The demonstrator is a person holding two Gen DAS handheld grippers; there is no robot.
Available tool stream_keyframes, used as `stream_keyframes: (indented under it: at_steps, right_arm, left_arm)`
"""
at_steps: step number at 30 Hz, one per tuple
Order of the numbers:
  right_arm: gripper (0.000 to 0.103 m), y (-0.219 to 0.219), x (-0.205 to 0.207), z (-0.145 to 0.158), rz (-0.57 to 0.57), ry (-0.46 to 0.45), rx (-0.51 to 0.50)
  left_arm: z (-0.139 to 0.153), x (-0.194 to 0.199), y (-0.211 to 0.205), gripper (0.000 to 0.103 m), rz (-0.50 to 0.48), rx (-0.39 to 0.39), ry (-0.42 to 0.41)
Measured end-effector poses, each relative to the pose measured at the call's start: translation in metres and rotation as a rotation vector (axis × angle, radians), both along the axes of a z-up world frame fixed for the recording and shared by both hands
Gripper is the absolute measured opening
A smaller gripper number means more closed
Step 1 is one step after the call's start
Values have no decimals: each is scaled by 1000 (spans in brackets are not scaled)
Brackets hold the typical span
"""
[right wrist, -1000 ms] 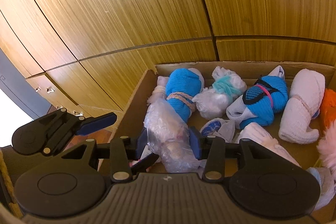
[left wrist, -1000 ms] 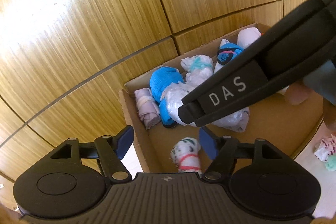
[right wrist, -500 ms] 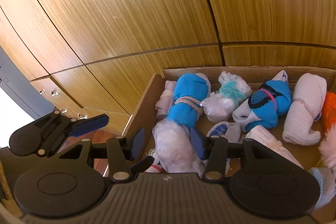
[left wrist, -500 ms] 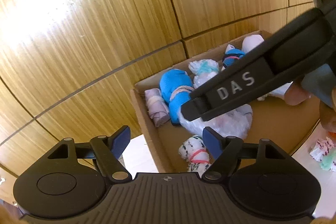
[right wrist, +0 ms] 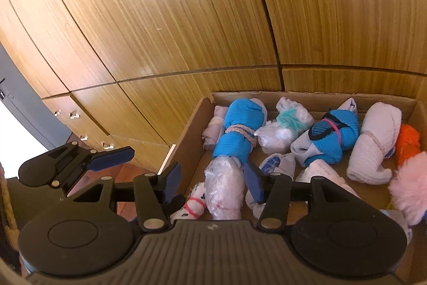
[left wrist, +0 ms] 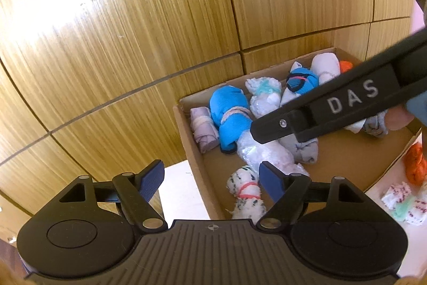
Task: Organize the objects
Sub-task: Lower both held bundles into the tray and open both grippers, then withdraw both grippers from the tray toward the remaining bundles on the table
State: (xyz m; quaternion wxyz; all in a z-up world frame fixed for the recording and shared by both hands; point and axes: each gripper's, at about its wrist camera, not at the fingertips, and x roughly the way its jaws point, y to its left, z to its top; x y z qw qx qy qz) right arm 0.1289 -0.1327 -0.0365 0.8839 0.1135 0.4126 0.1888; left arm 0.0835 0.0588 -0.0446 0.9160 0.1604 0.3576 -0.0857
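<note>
A cardboard box [right wrist: 186,135] holds several rolled sock bundles. A clear-plastic-wrapped bundle [right wrist: 225,184] lies on the box floor below a blue bundle [right wrist: 238,135]. My right gripper [right wrist: 212,183] is open, its fingers standing on either side of the plastic bundle without squeezing it. In the left wrist view the box [left wrist: 197,167] sits ahead and the plastic bundle [left wrist: 263,152] lies inside, with the right gripper's black body marked DAS [left wrist: 333,106] above it. My left gripper [left wrist: 212,179] is open and empty above the box's near left corner.
A wooden panelled wall [left wrist: 133,31] rises behind the box. Other bundles in the box: a white one with a pink band [left wrist: 246,191], white, orange [right wrist: 407,140] and fluffy pink ones. Loose bundles [left wrist: 400,202] lie on the white surface right of the box.
My right gripper opened and let the plastic-wrapped bundle down onto the box floor, then drew back a little. The left gripper drew back and to the left, still open.
</note>
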Motion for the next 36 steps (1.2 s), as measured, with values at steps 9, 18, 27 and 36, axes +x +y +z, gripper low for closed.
stream_keyframes:
  at_steps: [9,18,27,36]
  right_arm:
    - [54,3,8,13,-5,-14,-23]
    - [65,-15,-66,37,33,-151,-83]
    - [68,-48,-118,19,-35,-193,-194]
    - [68,-64,-145,-23,-71,-150,-267]
  left_arm:
    - [-3,-3,-7,83,32,-72,61]
    - [18,-57,10,86,22,-162,22]
    - [0,-107,-9,87,-28,-261,51]
    - [-34,-120,-37,87,-67,-265,94]
